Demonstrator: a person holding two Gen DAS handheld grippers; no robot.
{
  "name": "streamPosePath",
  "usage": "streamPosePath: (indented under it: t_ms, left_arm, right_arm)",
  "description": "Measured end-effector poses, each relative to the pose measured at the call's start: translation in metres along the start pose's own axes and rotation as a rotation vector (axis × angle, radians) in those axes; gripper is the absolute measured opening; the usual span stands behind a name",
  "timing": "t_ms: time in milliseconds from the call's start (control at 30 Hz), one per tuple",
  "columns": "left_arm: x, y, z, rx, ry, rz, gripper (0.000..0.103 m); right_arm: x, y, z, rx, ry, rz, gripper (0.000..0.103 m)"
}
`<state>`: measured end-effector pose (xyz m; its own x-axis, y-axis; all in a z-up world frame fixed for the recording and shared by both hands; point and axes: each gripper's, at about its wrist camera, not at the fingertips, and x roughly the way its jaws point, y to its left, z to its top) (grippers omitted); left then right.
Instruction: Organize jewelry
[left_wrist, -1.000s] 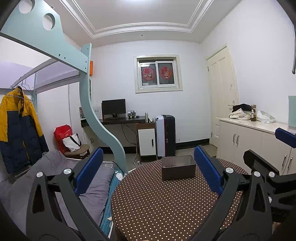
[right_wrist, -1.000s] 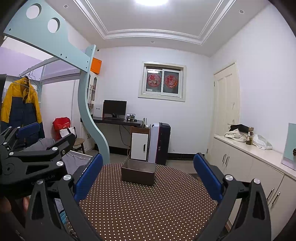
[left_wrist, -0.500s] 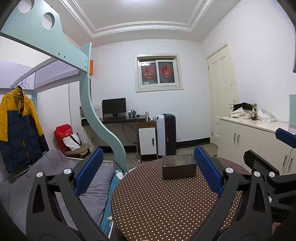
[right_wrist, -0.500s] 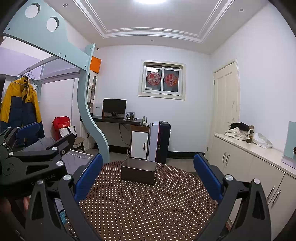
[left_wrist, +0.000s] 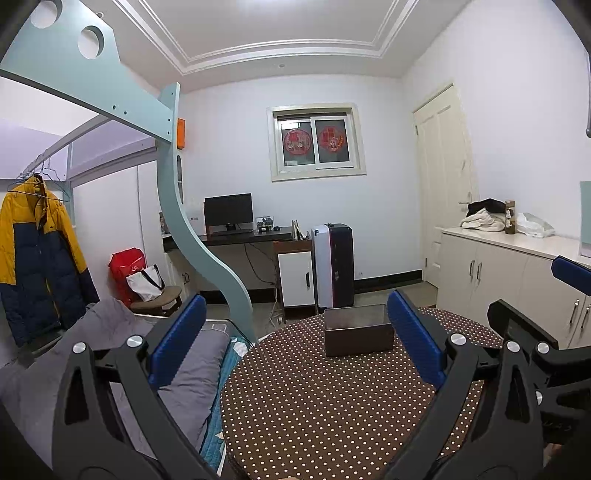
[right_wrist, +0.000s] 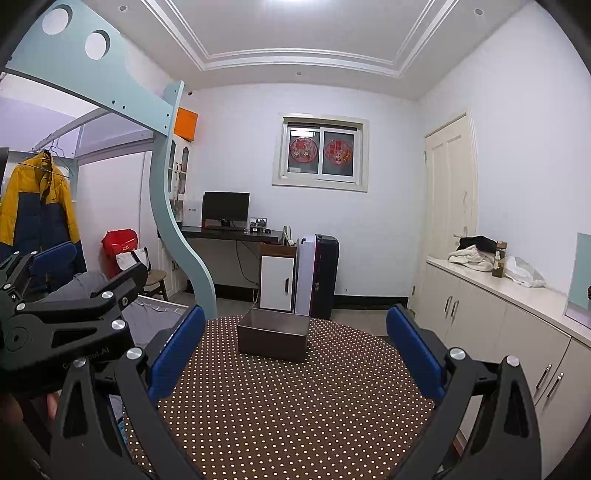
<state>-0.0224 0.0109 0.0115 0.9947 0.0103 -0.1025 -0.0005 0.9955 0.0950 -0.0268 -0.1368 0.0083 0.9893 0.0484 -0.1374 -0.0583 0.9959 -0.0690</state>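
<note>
We see a round table (left_wrist: 332, 406) covered in a brown cloth with white polka dots. Toward its far side sits a dark brown rectangular box (left_wrist: 358, 334), open at the top; we cannot see what lies inside it. No jewelry is visible on the cloth.

Our left gripper (left_wrist: 295, 339) is held above the near left part of the table, its blue-padded fingers (left_wrist: 177, 343) spread wide apart and holding nothing. Our right gripper (right_wrist: 295, 343) is held beside it, fingers likewise wide apart and empty. The box shows between the fingers in both wrist views, well ahead of the tips.

Behind the table we see a grey-covered bed (left_wrist: 110, 354) under a pale green loft frame (left_wrist: 199, 236), a white cabinet (left_wrist: 498, 273) on the right, and a desk with a monitor (left_wrist: 228, 214) below the window.
</note>
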Motion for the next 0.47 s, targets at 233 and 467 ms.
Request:
streamPosePath:
  t_ms: [233, 467]
  left_arm:
    - [0.015, -0.003, -0.005, 0.006, 0.028, -0.006, 0.096]
    - [0.042, -0.007, -0.014, 0.017, 0.078, -0.015, 0.096]
  right_arm:
    - [0.015, -0.002, -0.005, 0.007, 0.028, -0.007, 0.095]
    - [0.038, -0.007, -0.015, 0.015, 0.077, -0.011, 0.095]
